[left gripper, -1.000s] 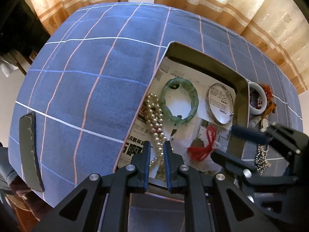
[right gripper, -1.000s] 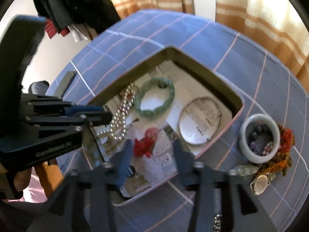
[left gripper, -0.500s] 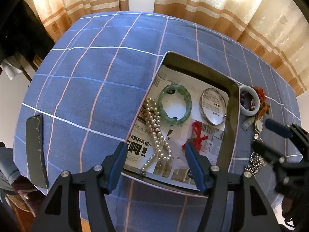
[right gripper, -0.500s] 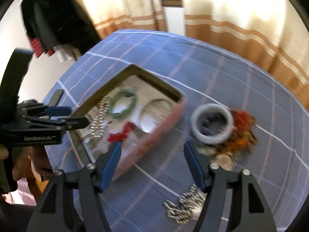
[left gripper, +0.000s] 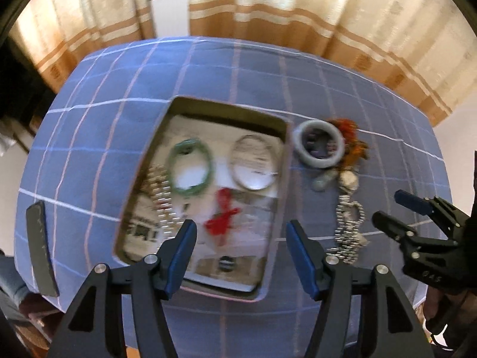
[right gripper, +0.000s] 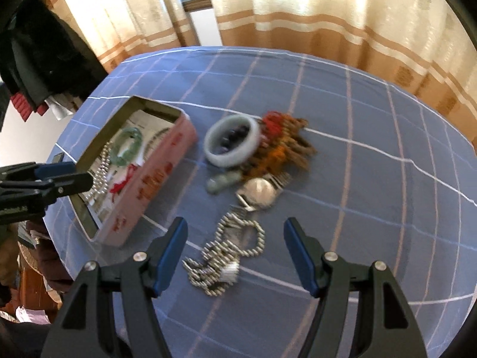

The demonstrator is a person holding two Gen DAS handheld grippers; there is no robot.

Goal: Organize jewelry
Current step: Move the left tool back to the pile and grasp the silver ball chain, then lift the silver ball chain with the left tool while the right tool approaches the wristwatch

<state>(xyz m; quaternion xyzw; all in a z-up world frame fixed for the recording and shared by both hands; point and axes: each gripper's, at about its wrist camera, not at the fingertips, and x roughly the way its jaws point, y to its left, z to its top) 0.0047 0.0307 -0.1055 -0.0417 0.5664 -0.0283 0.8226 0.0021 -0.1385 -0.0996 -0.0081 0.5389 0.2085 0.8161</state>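
Left gripper (left gripper: 241, 235): jaws wide, nothing between them, above the near end of the tin.
Right gripper (right gripper: 235, 235): jaws wide and empty, over the silver bead chain (right gripper: 229, 256) (not touching it).
Tin (left gripper: 277, 208): open, lined with printed paper, left of the loose pile on the blue checked tablecloth (right gripper: 387, 149), nearer its left edge than its right.
Inside the tin: pearl strand (left gripper: 161, 197) along the left wall, green bangle (left gripper: 190, 167) beside it, thin silver bangle (left gripper: 253, 164) to the right, red cord knot (left gripper: 222, 217) nearer the front.
Only the left view shows: the whole floor of the tin, and a dark flat bar (left gripper: 40, 247) at the cloth's left edge.
Only the right view shows: the tin's pink outer wall (right gripper: 149, 185), and the wristwatch (right gripper: 259, 194) clearly.
Loose pile: pale bangle (right gripper: 231, 143) ringing dark beads, orange-red tassels (right gripper: 283, 146) touching it, a greenish stone (right gripper: 222, 182) just below.
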